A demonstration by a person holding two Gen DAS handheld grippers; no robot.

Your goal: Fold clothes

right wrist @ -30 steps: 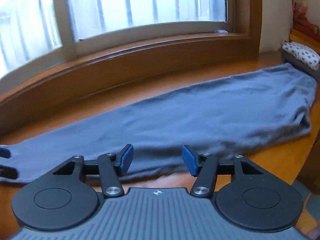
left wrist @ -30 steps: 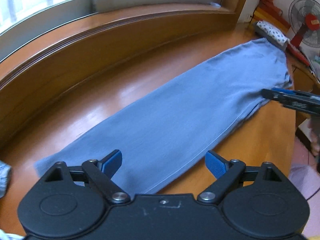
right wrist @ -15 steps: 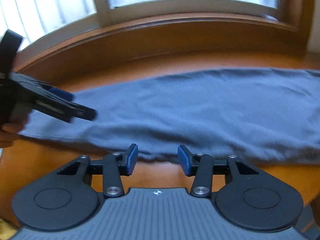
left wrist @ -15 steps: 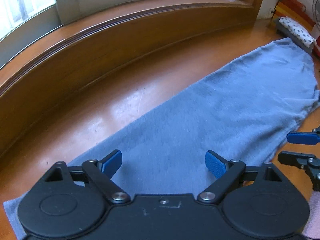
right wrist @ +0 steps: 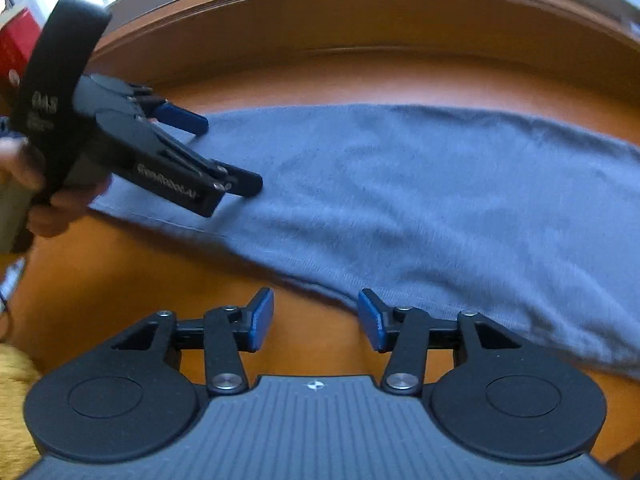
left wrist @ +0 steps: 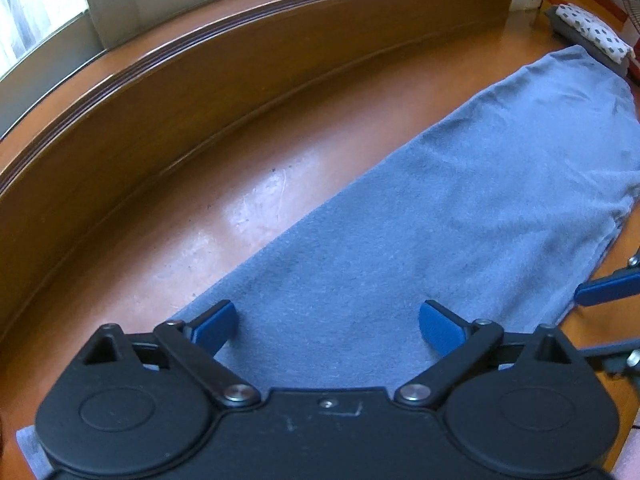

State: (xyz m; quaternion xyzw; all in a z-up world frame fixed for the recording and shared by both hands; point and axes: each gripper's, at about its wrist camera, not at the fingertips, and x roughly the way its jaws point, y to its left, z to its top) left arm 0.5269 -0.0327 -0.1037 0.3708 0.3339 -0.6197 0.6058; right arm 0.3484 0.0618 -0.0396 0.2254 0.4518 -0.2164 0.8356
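Observation:
A long grey-blue garment [left wrist: 440, 220] lies flat along the wooden window seat [left wrist: 248, 184]; it also fills the right wrist view [right wrist: 420, 192]. My left gripper [left wrist: 326, 326] is open, low over the garment's near end, with nothing between its pads. From the right wrist view it shows over the garment's left end [right wrist: 224, 156]. My right gripper [right wrist: 316, 320] is open and empty at the garment's front edge, near its middle. One of its blue fingers [left wrist: 608, 288] shows at the right edge of the left wrist view.
A curved wooden sill and window [left wrist: 240, 60] run along the back. A patterned cushion [left wrist: 592, 34] lies past the garment's far end. A hand [right wrist: 36, 176] holds the left gripper. A yellow fabric [right wrist: 12, 400] sits at the lower left.
My left gripper has moved forward along the garment, over its near end. My right gripper has swung left toward the garment's middle front edge. Both stayed open.

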